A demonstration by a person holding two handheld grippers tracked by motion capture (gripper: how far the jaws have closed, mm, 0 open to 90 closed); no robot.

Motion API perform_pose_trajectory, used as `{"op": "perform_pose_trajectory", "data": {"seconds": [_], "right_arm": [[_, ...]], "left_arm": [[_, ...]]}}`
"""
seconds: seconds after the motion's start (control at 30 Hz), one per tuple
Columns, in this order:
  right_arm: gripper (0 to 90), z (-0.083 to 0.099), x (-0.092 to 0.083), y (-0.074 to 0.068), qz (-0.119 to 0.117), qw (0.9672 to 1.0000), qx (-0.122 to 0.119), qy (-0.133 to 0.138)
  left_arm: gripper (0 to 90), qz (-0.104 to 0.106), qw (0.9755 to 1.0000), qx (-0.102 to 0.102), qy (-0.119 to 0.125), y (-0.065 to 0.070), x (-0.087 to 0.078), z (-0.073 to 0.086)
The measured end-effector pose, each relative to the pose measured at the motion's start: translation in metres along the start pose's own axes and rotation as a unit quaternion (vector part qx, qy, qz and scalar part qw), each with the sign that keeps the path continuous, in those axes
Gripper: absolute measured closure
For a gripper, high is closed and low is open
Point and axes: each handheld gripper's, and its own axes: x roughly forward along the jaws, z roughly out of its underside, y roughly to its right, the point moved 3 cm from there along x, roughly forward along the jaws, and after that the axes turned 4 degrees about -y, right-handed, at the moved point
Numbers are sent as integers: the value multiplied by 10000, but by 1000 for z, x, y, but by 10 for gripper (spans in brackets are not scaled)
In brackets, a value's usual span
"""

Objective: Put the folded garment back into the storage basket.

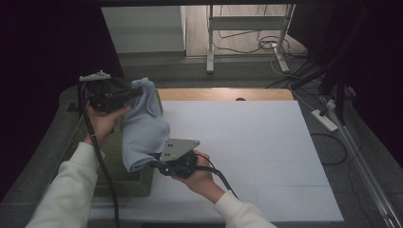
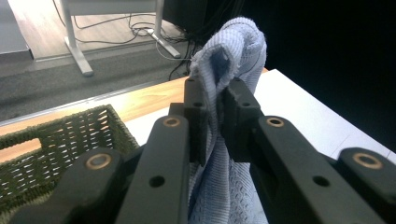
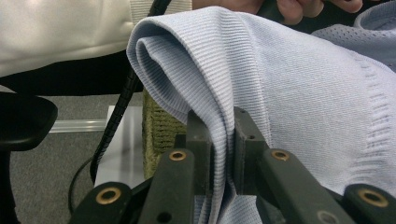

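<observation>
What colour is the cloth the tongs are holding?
Light blue. The cloth shows best in the right gripper view, ribbed and plain.

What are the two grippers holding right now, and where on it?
Both hold the light blue cloth: the left gripper pinches its upper end, the right gripper a fold near its lower edge.

The person wears cream-white long sleeves (image 1: pixel 64 192) with ribbed cuffs, entering from the bottom of the high view. Each hand carries a black two-jaw gripper, the left gripper (image 1: pixel 124 93) at the upper left and the right gripper (image 1: pixel 159 164) at lower centre, each topped by a grey three-cornered plate dotted with small dark holes. Thick black cables (image 1: pixel 102 166) trail back from them. Close up, the matte black jaw arms carry brass-ringed pivots (image 2: pixel 171 122) and plain screw holes.
</observation>
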Motion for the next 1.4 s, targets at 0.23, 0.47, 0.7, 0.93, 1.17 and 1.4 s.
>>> {"op": "perform_pose_trajectory", "data": {"seconds": [0.23, 0.47, 0.7, 0.93, 1.17, 1.4], "right_arm": [[793, -4, 5, 0, -28, 10000, -19, 19], [793, -8, 10, 0, -44, 10000, -23, 49], [793, -12, 17, 0, -76, 9999, -30, 68], [793, -17, 22, 0, -113, 9999, -55, 63], [793, -21, 30, -1, -172, 9998, -65, 64], [793, -25, 37, -1, -206, 9997, -81, 73]], "left_arm": [[802, -63, 10000, -10, 19, -4, -6, 0], [802, -113, 9999, -16, 38, -8, -12, -1], [802, -151, 9999, -45, 61, -12, -16, -1], [802, -208, 9997, -67, 81, -17, -23, -2], [802, -246, 9996, -70, 93, -22, -28, -2], [803, -298, 9995, -94, 107, -27, -33, -2]]}}
